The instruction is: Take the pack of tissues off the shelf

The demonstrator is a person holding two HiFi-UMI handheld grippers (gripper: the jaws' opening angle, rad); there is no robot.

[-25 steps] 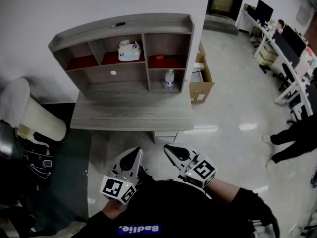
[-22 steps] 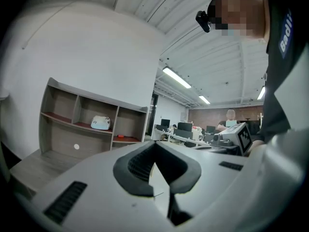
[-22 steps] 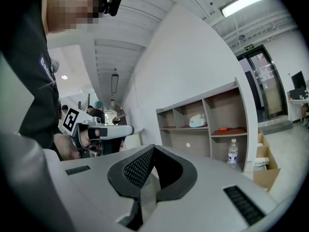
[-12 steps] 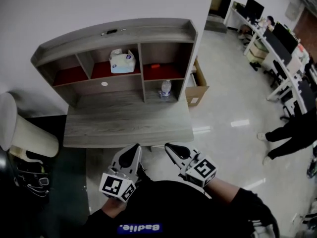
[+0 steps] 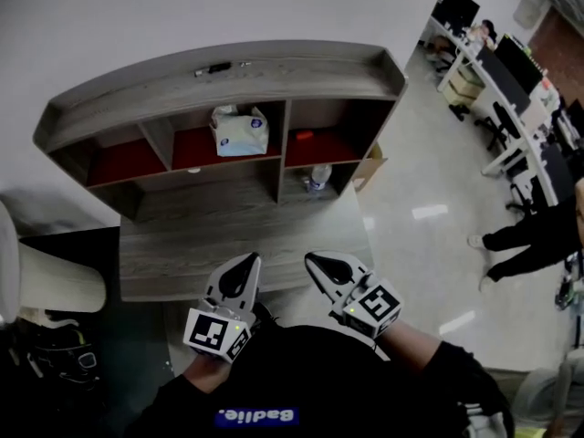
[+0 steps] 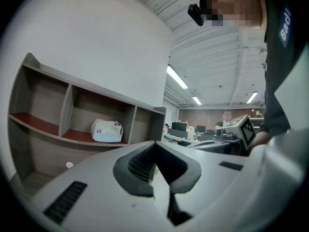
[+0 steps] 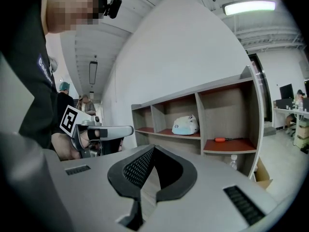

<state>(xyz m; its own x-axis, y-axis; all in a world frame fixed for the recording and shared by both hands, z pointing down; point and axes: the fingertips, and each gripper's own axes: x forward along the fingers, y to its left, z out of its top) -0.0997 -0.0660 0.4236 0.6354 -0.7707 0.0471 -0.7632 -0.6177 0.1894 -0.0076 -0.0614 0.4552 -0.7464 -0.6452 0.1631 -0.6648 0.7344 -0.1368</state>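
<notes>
Both tools are closed with nothing between the jaws: the left tool (image 6: 153, 151) and the right tool (image 7: 150, 151) each show the two dark pads meeting at the tip. In the head view, the left tool (image 5: 246, 263) and the right tool (image 5: 316, 263) sit side by side over the near edge of the surface (image 5: 228, 245). The pack of tissues (image 5: 239, 131) lies in the middle upper compartment of the shelf (image 5: 219, 71), on its red board. It is ahead of and above both tools and well apart from them. It sits more nearly in line with the left tool, whose view shows it (image 6: 106, 130) just left of the jaw tip. In the right gripper view, the pack (image 7: 185, 125) lies above and to the right of the tip. An orange-handled tool (image 7: 226, 139) lies in the compartment to the right of the pack, and a water bottle (image 7: 233, 162) stands below that. The pack appears to be a soft, film-wrapped bundle, so expect it to be light, compressible and somewhat slippery. Open the jaws wide before approach and enter the compartment straight from the front, clear of the partitions. Close across the full body at mid-length, not on the loose film ends, which are likely to slip or tear.
</notes>
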